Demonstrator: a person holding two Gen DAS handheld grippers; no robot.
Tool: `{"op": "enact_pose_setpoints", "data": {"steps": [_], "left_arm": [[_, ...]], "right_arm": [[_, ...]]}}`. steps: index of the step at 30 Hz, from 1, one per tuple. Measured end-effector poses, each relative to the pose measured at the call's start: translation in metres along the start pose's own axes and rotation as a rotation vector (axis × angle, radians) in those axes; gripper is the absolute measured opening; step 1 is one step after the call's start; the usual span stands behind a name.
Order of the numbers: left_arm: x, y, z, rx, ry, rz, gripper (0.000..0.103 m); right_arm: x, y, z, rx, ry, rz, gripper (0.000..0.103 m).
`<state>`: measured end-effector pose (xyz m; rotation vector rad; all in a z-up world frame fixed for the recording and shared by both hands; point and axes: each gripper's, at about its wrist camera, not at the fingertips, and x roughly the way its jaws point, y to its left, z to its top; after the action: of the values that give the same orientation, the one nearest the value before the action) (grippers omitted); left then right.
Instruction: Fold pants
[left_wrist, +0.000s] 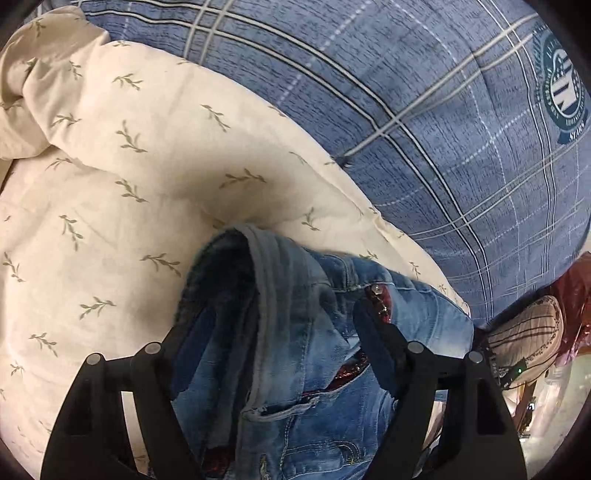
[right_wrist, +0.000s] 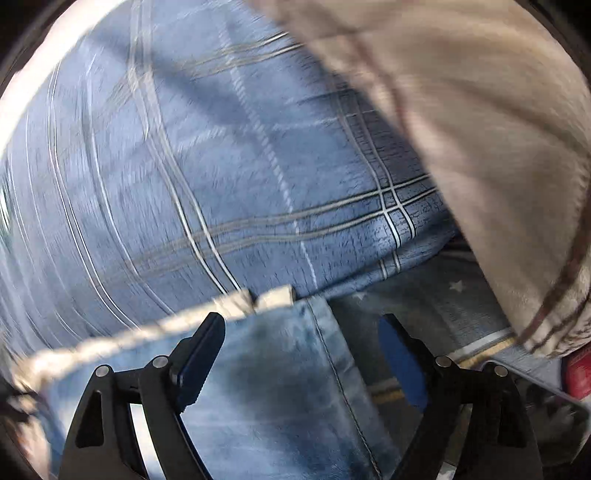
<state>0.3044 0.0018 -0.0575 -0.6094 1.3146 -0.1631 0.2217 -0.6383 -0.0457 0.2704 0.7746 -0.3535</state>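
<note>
The pants are washed blue jeans with red sequin trim. In the left wrist view their bunched waist (left_wrist: 295, 314) lies between the fingers of my left gripper (left_wrist: 280, 317), over a cream quilt; the jaws stand wide and I cannot tell if they pinch the cloth. In the right wrist view a jeans leg (right_wrist: 280, 376) with a frayed pale hem lies between the fingers of my right gripper (right_wrist: 303, 343). Its jaws stand wide apart, and the left finger (right_wrist: 199, 354) rests on the denim. This view is motion-blurred.
A cream quilt with a leaf print (left_wrist: 129, 177) lies on a blue plaid bedsheet (left_wrist: 424, 122), which also shows in the right wrist view (right_wrist: 184, 177). A person's beige striped sleeve (right_wrist: 480, 129) is at the right. A phone-like slab (right_wrist: 546, 406) lies at the lower right.
</note>
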Motion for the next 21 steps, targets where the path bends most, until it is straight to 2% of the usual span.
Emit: {"op": "enact_pose_setpoints", "data": {"steps": [3,4,5,6,7,8,10,11,16,19,20,21], "left_arm": [[0.012,-0.009,-0.002,-0.002,0.021,-0.007,0.077],[0.016,-0.012,-0.002,0.003,0.025,-0.007,0.077],[0.022,-0.016,-0.002,0.011,0.027,0.000,0.077],[0.026,-0.020,-0.003,0.016,0.027,0.007,0.063],[0.028,-0.025,-0.004,0.027,0.026,0.018,0.021],[0.029,-0.032,-0.004,0.044,0.030,0.039,0.014],[0.016,-0.044,-0.007,0.072,-0.016,0.065,0.015],[0.002,-0.053,-0.013,0.107,-0.066,0.077,0.015],[-0.059,-0.081,-0.052,0.247,-0.213,0.094,0.015],[-0.101,-0.081,-0.094,0.328,-0.281,0.066,0.015],[-0.112,-0.078,-0.113,0.357,-0.295,0.056,0.015],[-0.124,-0.068,-0.117,0.376,-0.299,0.052,0.015]], "right_arm": [[0.032,-0.006,0.006,0.055,0.132,-0.026,0.086],[0.042,-0.009,0.006,0.081,0.173,0.007,0.076],[0.045,-0.011,0.007,0.087,0.183,0.056,0.059],[0.043,-0.006,0.008,0.067,0.181,0.083,0.009],[0.034,0.004,0.010,0.013,0.155,0.050,0.004],[0.024,0.012,0.012,-0.034,0.119,0.026,0.004],[-0.012,0.027,0.016,-0.117,0.029,0.018,0.003],[-0.028,0.030,0.019,-0.133,-0.005,0.015,0.003],[-0.124,0.018,0.017,-0.111,-0.149,0.074,0.003],[-0.178,-0.002,-0.008,-0.067,-0.209,0.111,0.003],[-0.194,-0.012,-0.024,-0.049,-0.225,0.118,0.003],[-0.206,-0.010,-0.043,-0.028,-0.232,0.122,0.003]]}}
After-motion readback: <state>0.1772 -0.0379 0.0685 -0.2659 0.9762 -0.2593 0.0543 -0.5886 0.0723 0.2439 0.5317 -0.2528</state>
